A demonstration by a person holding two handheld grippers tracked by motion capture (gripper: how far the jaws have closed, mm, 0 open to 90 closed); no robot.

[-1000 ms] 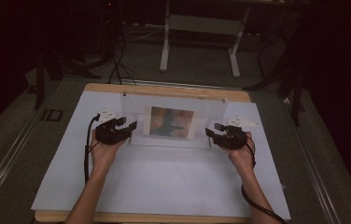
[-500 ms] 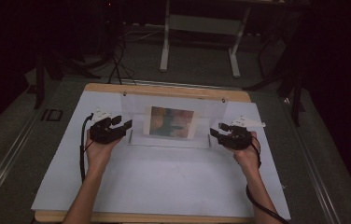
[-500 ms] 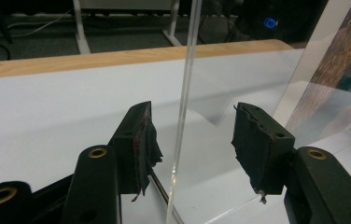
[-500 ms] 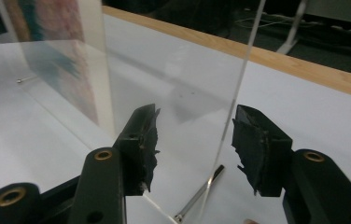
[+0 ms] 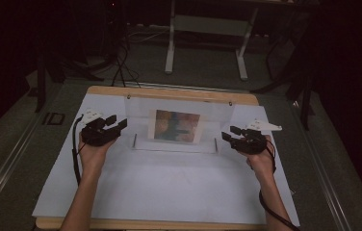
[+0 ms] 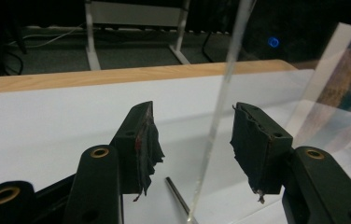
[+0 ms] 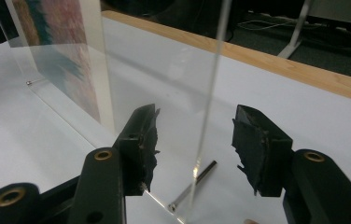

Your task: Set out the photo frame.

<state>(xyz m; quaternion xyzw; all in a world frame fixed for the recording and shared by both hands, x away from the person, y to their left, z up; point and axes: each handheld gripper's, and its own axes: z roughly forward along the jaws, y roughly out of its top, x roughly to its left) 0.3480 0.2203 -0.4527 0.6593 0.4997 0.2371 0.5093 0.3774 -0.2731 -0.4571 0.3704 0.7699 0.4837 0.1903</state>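
A clear acrylic picture stand (image 5: pixel 140 120) stands upright on the white sheet (image 5: pixel 169 187), holding a colourful print (image 5: pixel 176 126). My left gripper (image 5: pixel 117 122) is at its left edge and my right gripper (image 5: pixel 228 134) at its right edge, both open. In the left gripper view the panel's edge (image 6: pixel 215 121) runs through the gap of the left gripper (image 6: pixel 192 135) with neither pad touching it. The right gripper view has the panel edge (image 7: pixel 208 93) likewise untouched in the gap of the right gripper (image 7: pixel 194 135). Thin metal pins (image 7: pixel 194 184) foot the stand.
The sheet covers a wooden table (image 5: pixel 169 91) whose bare rim runs along the far side. Beyond it, on the dark floor, stand a white frame on legs (image 5: pixel 170 43) and some cables (image 5: pixel 121 67). White sheet stretches between my forearms.
Both hands have drawn outward from the stand, the left one to the left and the right one to the right. The stand has stayed in place.
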